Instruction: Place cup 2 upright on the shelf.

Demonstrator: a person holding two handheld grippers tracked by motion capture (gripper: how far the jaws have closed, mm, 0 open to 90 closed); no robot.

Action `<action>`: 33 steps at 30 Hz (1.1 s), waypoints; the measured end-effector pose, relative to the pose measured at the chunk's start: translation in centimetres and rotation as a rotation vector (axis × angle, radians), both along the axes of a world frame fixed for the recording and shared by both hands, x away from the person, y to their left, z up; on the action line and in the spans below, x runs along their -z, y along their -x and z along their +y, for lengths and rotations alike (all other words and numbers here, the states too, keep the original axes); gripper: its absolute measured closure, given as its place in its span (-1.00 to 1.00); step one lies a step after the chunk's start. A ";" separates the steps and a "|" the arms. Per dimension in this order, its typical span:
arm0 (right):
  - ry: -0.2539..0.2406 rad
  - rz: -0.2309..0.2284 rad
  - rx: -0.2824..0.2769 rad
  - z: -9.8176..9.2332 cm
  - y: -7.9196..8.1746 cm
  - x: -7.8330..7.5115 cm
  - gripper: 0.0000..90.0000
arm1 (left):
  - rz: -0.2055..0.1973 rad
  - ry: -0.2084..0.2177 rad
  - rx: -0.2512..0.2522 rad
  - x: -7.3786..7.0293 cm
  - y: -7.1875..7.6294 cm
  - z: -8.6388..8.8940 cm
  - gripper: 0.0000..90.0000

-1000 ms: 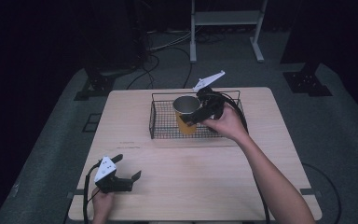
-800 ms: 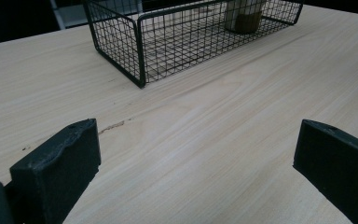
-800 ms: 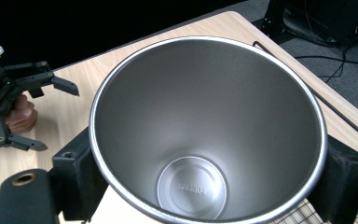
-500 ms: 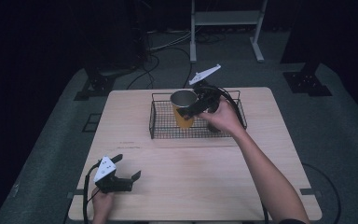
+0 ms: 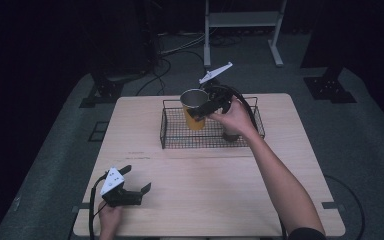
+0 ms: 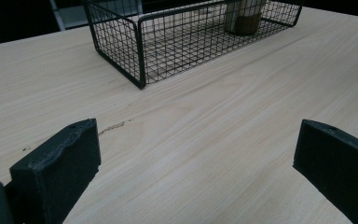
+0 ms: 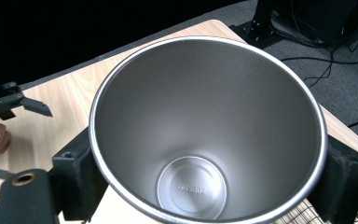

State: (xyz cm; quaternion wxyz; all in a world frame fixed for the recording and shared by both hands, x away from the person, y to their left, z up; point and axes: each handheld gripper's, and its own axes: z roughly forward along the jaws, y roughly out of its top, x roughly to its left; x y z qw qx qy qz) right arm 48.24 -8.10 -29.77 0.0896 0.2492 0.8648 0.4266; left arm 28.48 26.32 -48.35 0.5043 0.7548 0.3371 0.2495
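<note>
A yellow cup with a steel inside hangs over the left part of a black wire basket. My right gripper is shut on it, one black jaw on each side of the rim. A second, brownish cup stands in the basket under my right hand, and it shows again at the basket's far end. My left gripper rests near the table's front left corner, its jaws wide apart with nothing but bare wood between them.
The basket stands at the back middle of the light wooden table. Dark floor with cables and stand feet surrounds the table. The other hand and its gripper show at the left edge of the right gripper view.
My right gripper has carried the yellow cup a little toward the far left of the basket. The left gripper has stayed where it was.
</note>
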 end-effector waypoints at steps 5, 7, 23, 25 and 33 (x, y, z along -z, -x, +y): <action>0.013 0.006 0.012 0.3 -0.7 0.1 -0.71 | -0.001 -0.001 0.001 0.0 0.0 0.0 -1.00; 0.017 0.004 0.015 0.5 -0.9 0.0 -0.71 | -0.001 0.002 -0.001 0.0 0.0 0.0 -1.00; 0.005 0.024 0.060 0.9 -3.0 1.6 -0.71 | -0.002 0.001 0.002 0.0 0.0 0.0 -1.00; 0.001 0.027 0.068 0.9 -3.2 1.7 -0.71 | -0.002 0.001 0.002 0.0 0.0 0.0 -1.00; -0.005 0.039 0.087 1.1 -4.0 2.6 -0.71 | -0.003 -0.001 0.003 0.0 0.0 0.0 -1.00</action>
